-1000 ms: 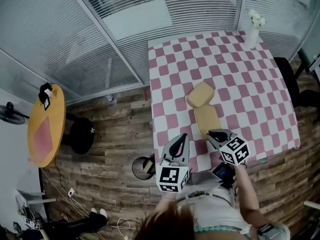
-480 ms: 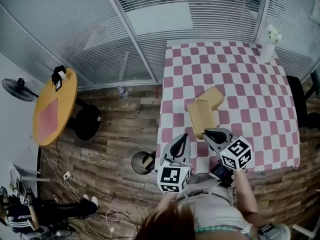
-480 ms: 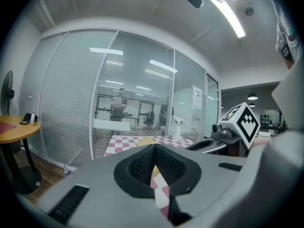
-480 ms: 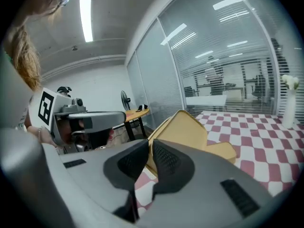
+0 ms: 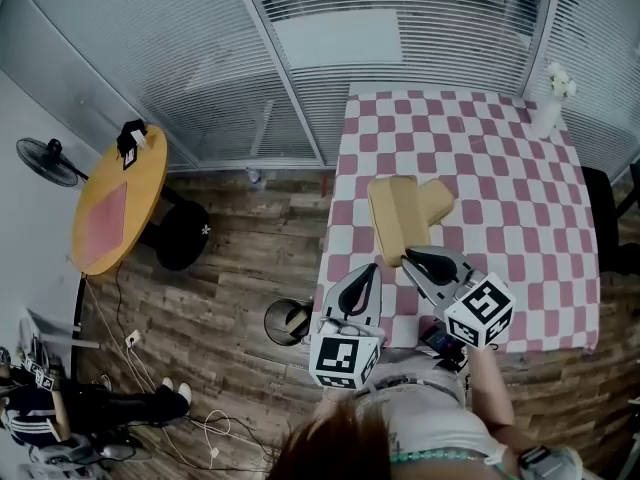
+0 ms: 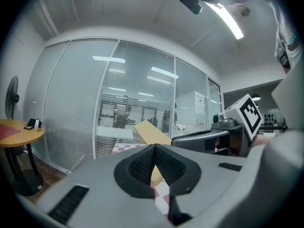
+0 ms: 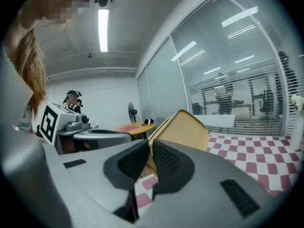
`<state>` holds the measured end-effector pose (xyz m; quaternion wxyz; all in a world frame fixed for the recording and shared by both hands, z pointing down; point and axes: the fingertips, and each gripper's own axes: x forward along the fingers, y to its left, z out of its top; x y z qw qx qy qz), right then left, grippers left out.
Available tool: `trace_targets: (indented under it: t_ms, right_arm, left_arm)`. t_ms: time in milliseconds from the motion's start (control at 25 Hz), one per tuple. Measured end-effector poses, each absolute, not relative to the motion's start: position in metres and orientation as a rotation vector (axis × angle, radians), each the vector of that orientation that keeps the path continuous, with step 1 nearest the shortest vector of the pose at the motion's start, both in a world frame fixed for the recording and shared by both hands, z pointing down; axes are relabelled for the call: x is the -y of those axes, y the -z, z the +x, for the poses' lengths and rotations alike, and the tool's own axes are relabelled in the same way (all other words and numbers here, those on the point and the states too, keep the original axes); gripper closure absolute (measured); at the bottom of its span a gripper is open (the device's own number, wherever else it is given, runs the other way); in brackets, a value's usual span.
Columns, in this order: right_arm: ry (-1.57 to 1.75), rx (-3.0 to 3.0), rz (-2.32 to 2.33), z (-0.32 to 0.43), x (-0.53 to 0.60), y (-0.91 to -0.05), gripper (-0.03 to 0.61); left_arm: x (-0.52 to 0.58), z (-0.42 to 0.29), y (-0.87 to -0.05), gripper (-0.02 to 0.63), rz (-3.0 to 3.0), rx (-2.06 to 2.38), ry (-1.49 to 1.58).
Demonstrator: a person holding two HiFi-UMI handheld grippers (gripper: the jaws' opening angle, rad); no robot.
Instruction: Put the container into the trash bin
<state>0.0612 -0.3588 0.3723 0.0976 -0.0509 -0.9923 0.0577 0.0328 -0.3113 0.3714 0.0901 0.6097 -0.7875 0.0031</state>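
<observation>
Since the earlier frame, the container [image 5: 398, 216] is riding higher and is turning toward the left edge of the checkered table [image 5: 500, 198], and the right gripper [image 5: 408, 258] is rising with it.

1. Glass partition [image 5: 200, 58]: slatted blinds are running along the far side of the room, behind both tables.
2. Checkered table: a pink and white cloth is covering it. It is standing on a wooden floor [image 5: 240, 268].
3. Round table [image 5: 110, 203]: it is standing well apart from the checkered table, at the left of the head view.
4. Container: tan, with two hinged halves lying open. It is hanging over the near left part of the checkered table, tilted up, as the right gripper view [image 7: 183, 129] is showing.
5. Trash bin [image 5: 280, 323]: it is standing on the floor just beside the table's near left corner, apart from the container.
6. Right gripper [image 7: 148, 151]: its jaws are standing narrow and are pinching the container's near edge.
7. Left gripper [image 5: 368, 271]: its jaws are pressing together with nothing between them [image 6: 154, 151]. It is hovering just beside the right gripper, over the table's near left edge.
8. Fan [image 5: 45, 160]: it is standing beyond the round table.
9. Vase [image 5: 547, 116]: white, it is standing at the table's far right corner.
</observation>
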Motion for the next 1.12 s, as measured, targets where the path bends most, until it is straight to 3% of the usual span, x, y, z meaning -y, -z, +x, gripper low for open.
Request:
trace_targets:
  t_ms: [760,1120]
  right_arm:
    - [-0.022,2.903,-0.255,0.028,0.332,-0.377,0.556]
    - [-0.051,2.865,-0.325,-0.026,0.252,-0.383,0.557]
  left_arm:
    - [0.289,0.009,-0.374,0.609,1.738,2.405,-0.027]
    - [0.196,-0.048,-0.372,0.609,1.644,2.461,-0.03]
